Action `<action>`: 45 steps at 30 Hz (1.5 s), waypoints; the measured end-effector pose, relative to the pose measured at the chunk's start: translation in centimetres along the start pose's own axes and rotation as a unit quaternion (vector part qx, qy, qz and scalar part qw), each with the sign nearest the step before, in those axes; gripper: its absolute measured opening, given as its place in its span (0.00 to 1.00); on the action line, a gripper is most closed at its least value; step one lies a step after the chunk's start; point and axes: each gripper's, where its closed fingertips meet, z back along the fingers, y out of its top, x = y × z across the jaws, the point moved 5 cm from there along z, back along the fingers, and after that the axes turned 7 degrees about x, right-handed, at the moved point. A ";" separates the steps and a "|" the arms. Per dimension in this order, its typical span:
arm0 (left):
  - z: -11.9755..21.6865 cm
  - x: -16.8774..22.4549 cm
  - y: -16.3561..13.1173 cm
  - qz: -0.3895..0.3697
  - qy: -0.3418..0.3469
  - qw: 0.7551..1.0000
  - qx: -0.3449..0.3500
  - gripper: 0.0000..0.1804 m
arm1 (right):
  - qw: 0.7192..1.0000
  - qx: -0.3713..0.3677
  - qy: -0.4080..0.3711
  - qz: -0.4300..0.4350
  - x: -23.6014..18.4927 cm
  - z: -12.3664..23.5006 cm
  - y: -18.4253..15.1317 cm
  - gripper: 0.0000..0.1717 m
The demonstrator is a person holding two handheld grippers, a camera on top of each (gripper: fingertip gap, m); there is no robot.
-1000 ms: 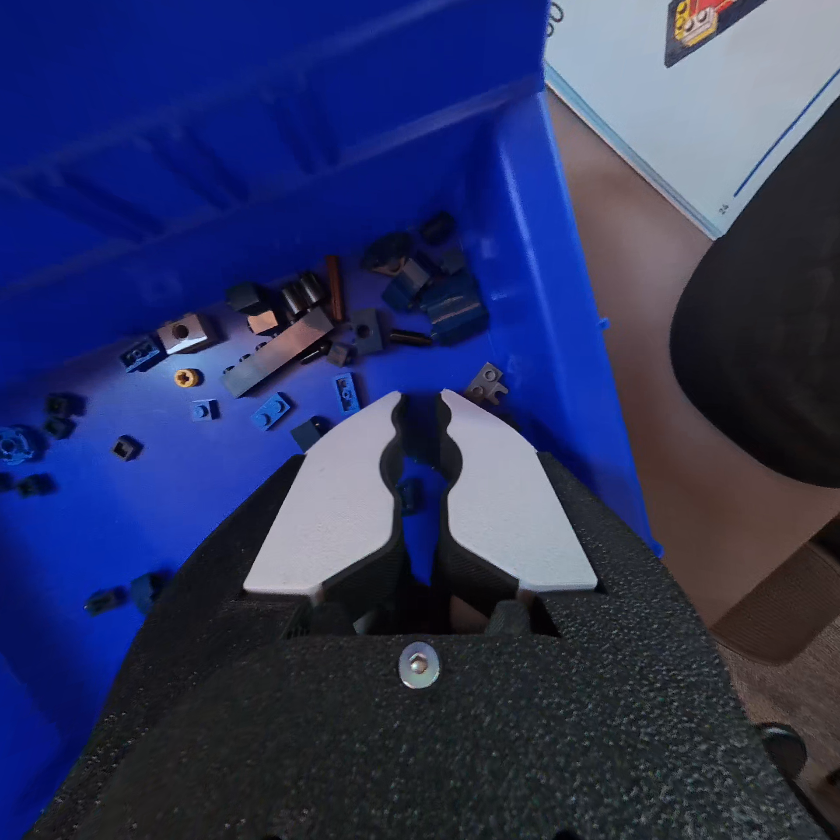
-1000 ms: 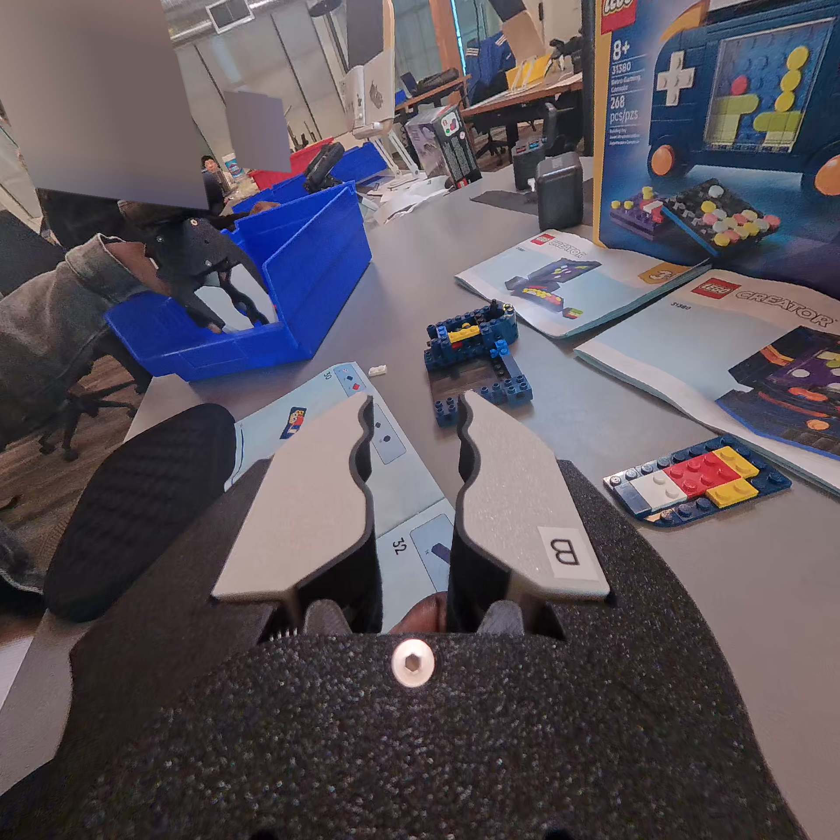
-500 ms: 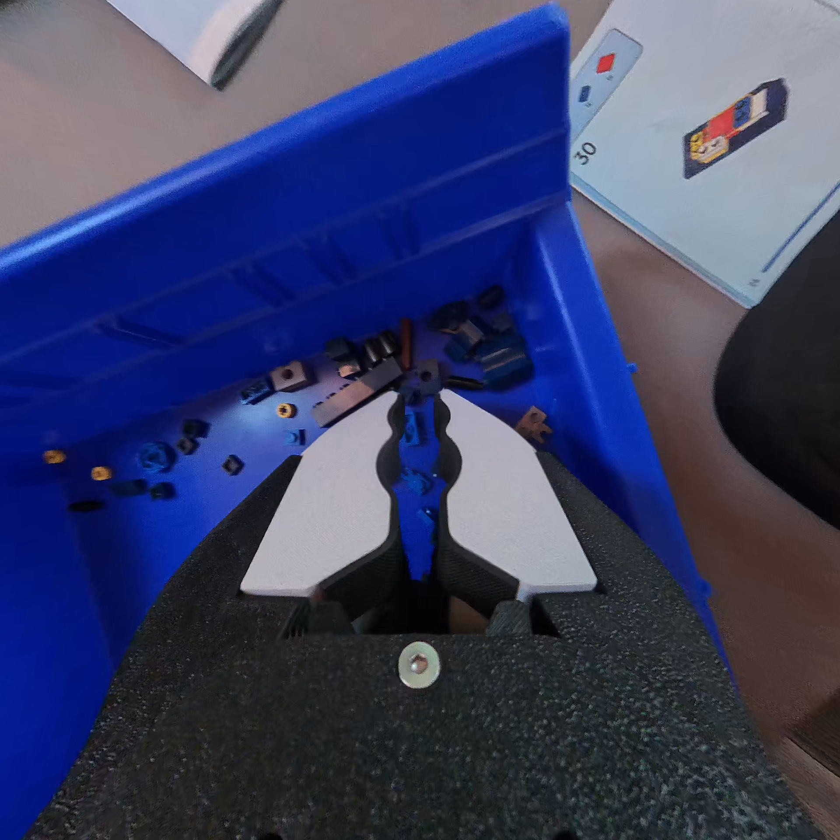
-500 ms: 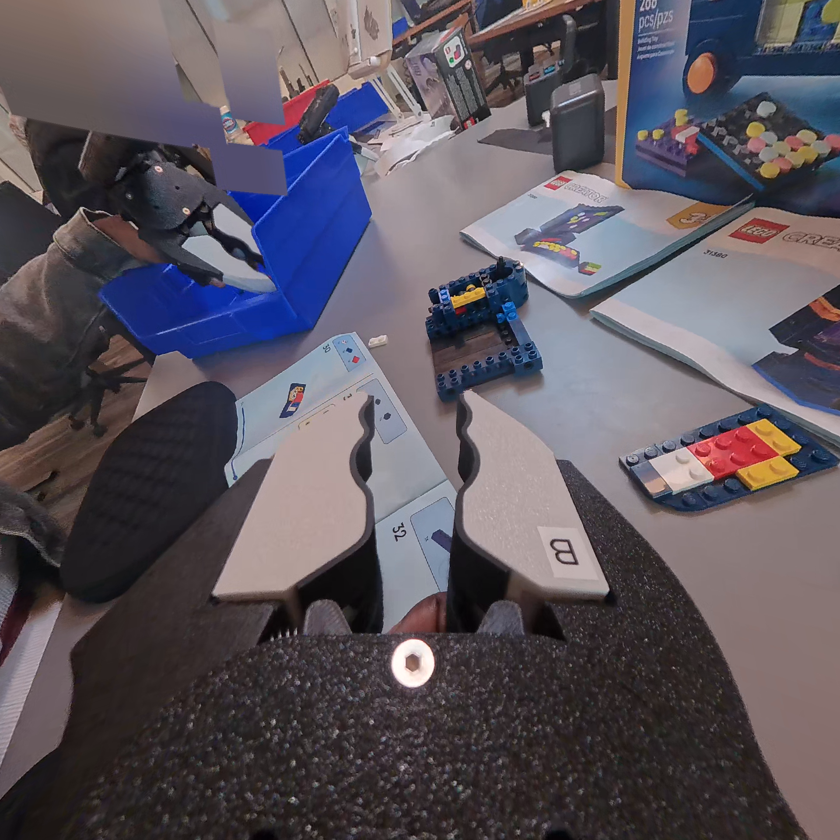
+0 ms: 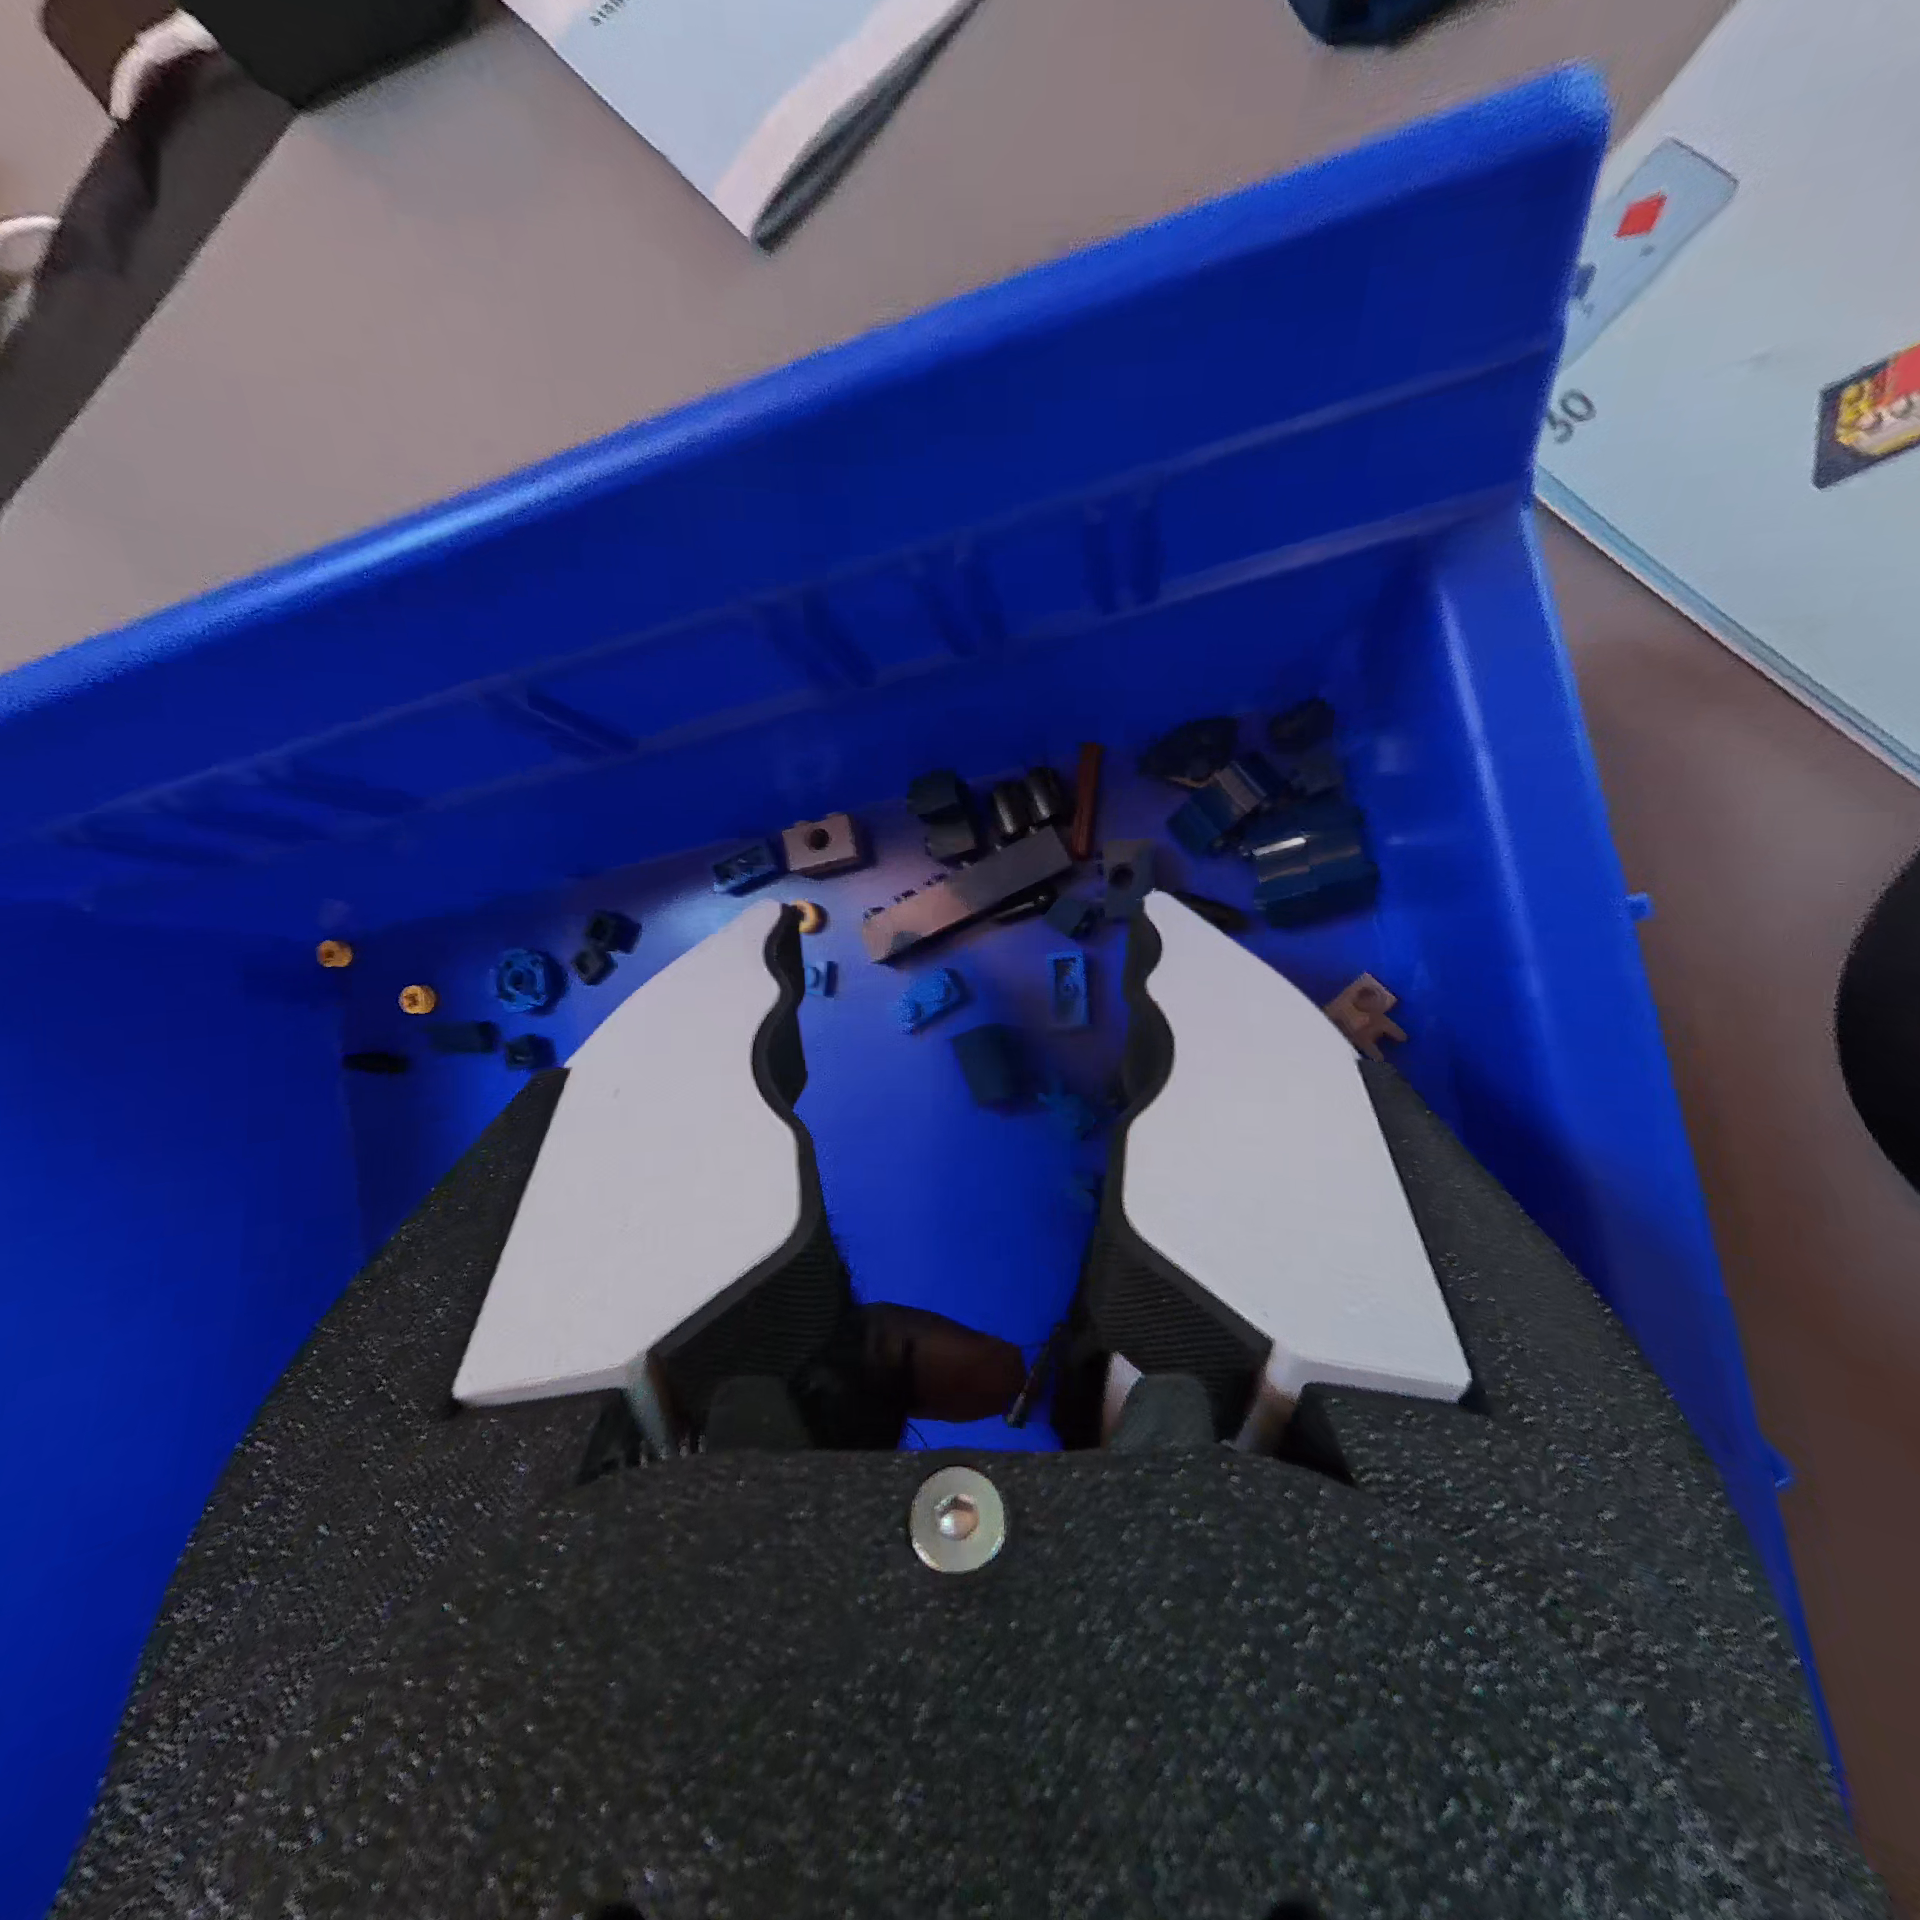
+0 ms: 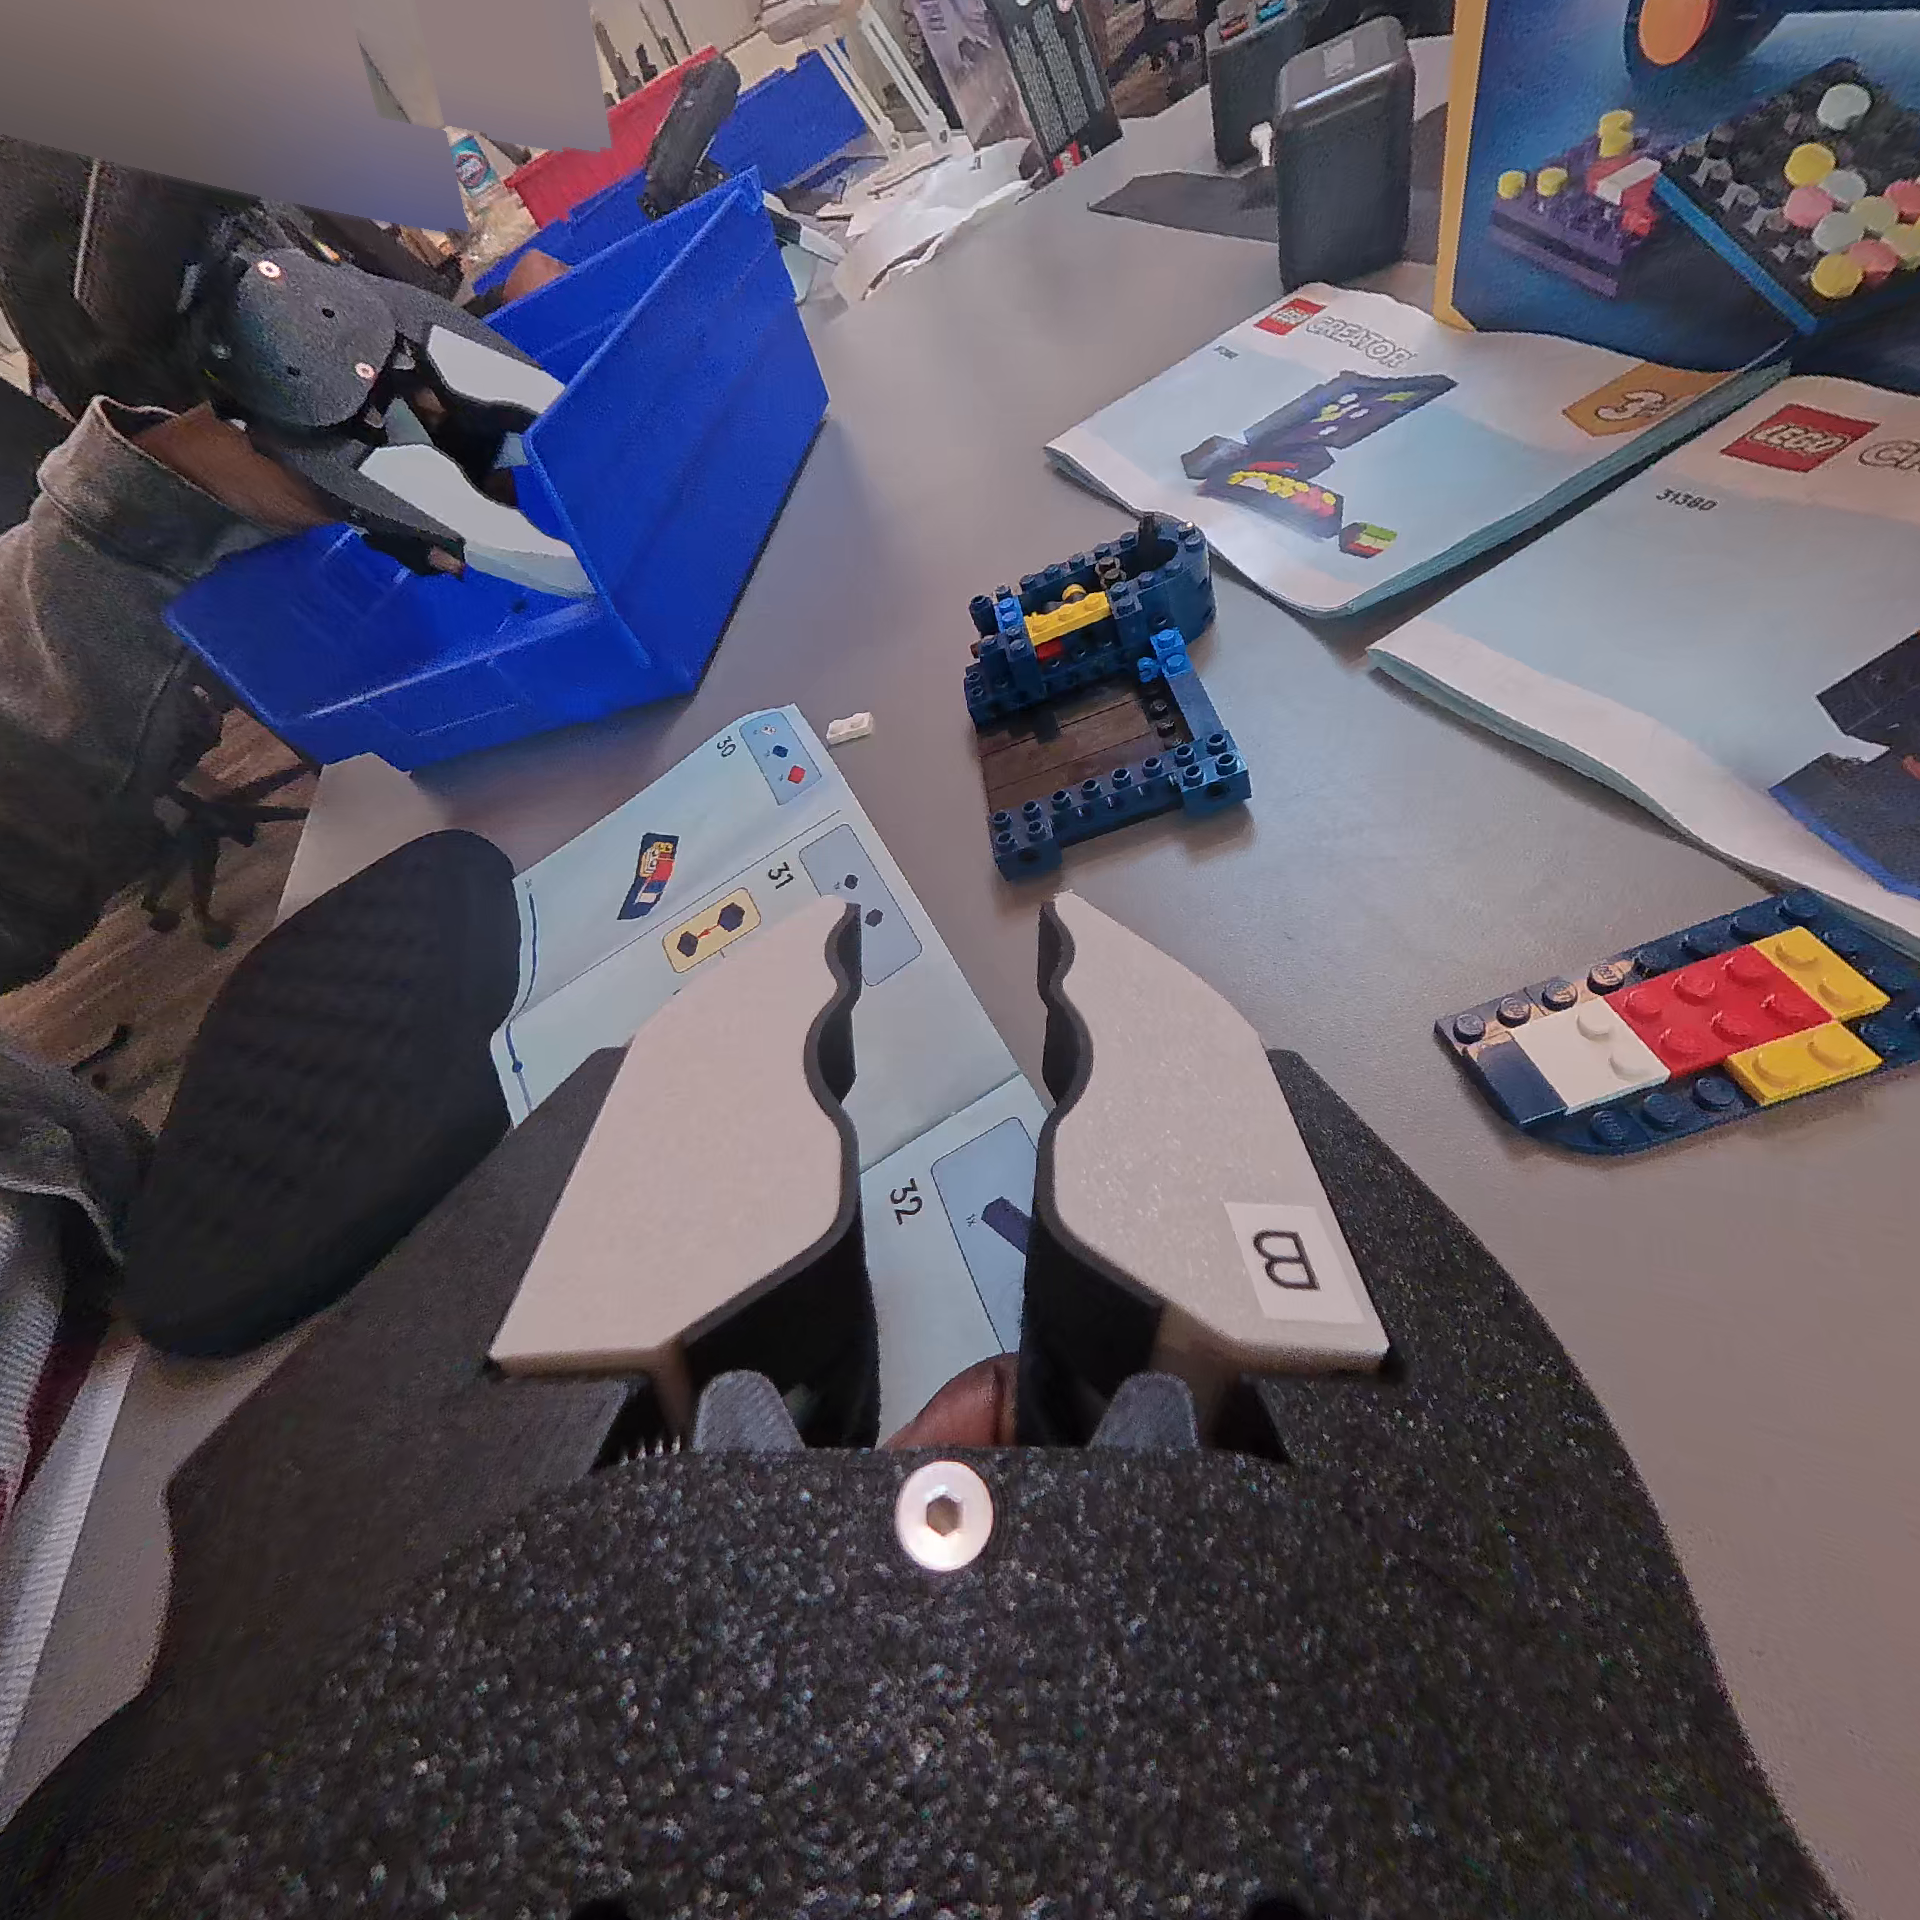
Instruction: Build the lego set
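Left tool (image 5: 961, 920): wide open, nothing between the fingers; hangs inside the blue bin (image 5: 935, 416), tips over its floor, not touching any piece.
Under left tool: small loose bricks (image 5: 935, 997) on the bin floor, blue and dark ones; a long dark plate (image 5: 966, 899) just beyond the tips; small orange round studs (image 5: 416, 1000) off to the left; a tan bracket piece (image 5: 1366, 1013) by the right wall.
Right tool (image 6: 948, 914): partly open, holds nothing; sits above the open instruction booklet (image 6: 727, 831) on the grey tabletop (image 6: 1455, 1351).
Ahead of right tool: blue brick frame build (image 6: 1101, 707) with a yellow piece, apart from the tips.
Right side: flat plate (image 6: 1683, 1029) with red, yellow and white tiles.
Beyond: more booklets (image 6: 1351, 447), a toy box (image 6: 1662, 156).
Small white piece (image 6: 850, 725): on the tabletop between booklet and frame.
Blue bin seen from the right: at the tabletop's left edge, left tool reaching in.
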 end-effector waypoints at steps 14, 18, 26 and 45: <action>1.6 -0.3 2.7 0.084 -0.003 0.990 0.116 0.27 | 1.000 0.026 -0.004 -0.009 0.2 0.6 0.3 0.19; 0.8 3.5 1.9 0.066 -0.074 0.993 0.062 0.27 | 0.999 0.027 -0.005 -0.018 0.3 0.7 0.3 0.19; 1.6 13.8 2.5 -0.067 -0.233 0.970 0.020 0.14 | 0.999 0.029 -0.017 -0.041 0.9 0.8 0.3 0.19; 1.0 5.9 0.8 -0.040 -0.150 0.982 -0.107 0.11 | 0.998 0.010 -0.009 -0.058 1.1 0.6 0.0 0.18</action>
